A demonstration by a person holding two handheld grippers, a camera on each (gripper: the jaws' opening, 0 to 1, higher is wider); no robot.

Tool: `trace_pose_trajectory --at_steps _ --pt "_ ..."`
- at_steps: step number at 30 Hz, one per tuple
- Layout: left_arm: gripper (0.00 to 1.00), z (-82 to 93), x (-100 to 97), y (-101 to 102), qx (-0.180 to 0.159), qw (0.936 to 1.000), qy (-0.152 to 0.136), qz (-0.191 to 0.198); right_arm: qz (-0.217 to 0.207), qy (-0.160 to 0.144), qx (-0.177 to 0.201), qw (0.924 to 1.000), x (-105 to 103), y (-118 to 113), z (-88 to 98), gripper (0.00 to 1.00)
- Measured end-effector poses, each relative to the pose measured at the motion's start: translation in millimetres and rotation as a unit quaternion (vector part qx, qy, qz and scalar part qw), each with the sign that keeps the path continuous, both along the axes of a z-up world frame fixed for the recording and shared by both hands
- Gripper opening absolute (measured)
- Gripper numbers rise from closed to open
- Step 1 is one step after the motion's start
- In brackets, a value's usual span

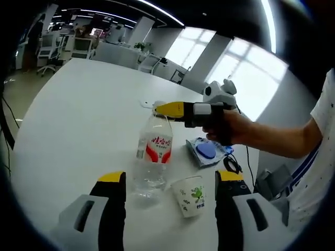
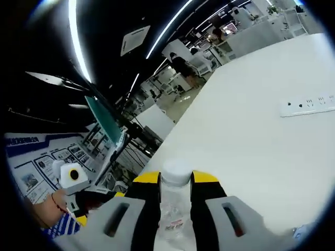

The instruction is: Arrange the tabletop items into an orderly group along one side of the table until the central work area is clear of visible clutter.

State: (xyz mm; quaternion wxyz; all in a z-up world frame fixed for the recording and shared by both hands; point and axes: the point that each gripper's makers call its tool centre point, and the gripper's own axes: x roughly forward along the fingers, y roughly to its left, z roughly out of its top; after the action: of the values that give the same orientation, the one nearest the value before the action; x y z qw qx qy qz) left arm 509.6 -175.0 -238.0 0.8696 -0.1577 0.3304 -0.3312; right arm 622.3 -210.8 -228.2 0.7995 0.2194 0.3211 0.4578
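The water bottle [image 1: 153, 157] stands upright on the white table [image 1: 78, 130], near the left gripper [image 1: 170, 180] and a little left of the gap between its jaws. It is clear plastic with a red and white label around its middle and looks nearly empty, so it should be light, thin-walled and easy to dent or tip. The right gripper [image 1: 161, 109], held in a hand [image 1: 230, 128] coming in from the right, has its yellow-tipped jaws closed on the neck just under the white cap; in the right gripper view the bottle [image 2: 174, 209] sits between the jaws with the cap [image 2: 176, 172] poking out above them. The neck is probably the best place to hold it, since it is stiffer than the body and the cap stops it slipping through. Just right of the bottle stands a small paper cup [image 1: 190, 196] with a green print, upright, close beside it but apparently not touching; it looks light and easy to crush, so a gentle pinch on its wall or rim would suit. The left gripper hangs with jaws spread wide and nothing between them. Farther off lies a flat packet [image 1: 205, 151] with a blue oval on it, and a black cable [image 1: 233, 164] beside it. A white power strip [image 2: 309, 105] lies far out on the table.
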Motion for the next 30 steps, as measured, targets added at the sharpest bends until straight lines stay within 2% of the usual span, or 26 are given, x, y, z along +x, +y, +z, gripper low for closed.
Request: trace_pose_trajectory --at_steps 8,16,18,26,28,30 --pt "0.70 -2.6 5.9 4 0.005 1.0000 -0.003 -0.002 0.029 -0.047 -0.013 0.9984 -13 10 11.4 0.18" --pt "0.68 -7.5 15.1 7 0.014 0.9998 -0.006 -0.012 0.058 -0.097 -0.034 0.9931 -29 21 22.9 0.18" --pt "0.68 -9.6 18.7 7 0.021 0.9995 -0.010 -0.023 0.071 -0.114 -0.041 0.9901 -33 25 25.6 0.18" --pt "0.64 -18.2 33.5 0 0.030 0.9952 -0.028 -0.089 0.083 -0.135 -0.056 0.9857 -40 29 29.0 0.18" --pt "0.63 -19.1 33.4 -10 0.022 0.9915 -0.036 -0.123 0.090 -0.145 -0.061 0.9834 -43 31 30.3 0.18" --pt "0.61 -23.9 32.3 -17 0.029 0.9869 -0.037 -0.154 0.096 -0.153 -0.064 0.9816 -45 33 31.3 0.18"
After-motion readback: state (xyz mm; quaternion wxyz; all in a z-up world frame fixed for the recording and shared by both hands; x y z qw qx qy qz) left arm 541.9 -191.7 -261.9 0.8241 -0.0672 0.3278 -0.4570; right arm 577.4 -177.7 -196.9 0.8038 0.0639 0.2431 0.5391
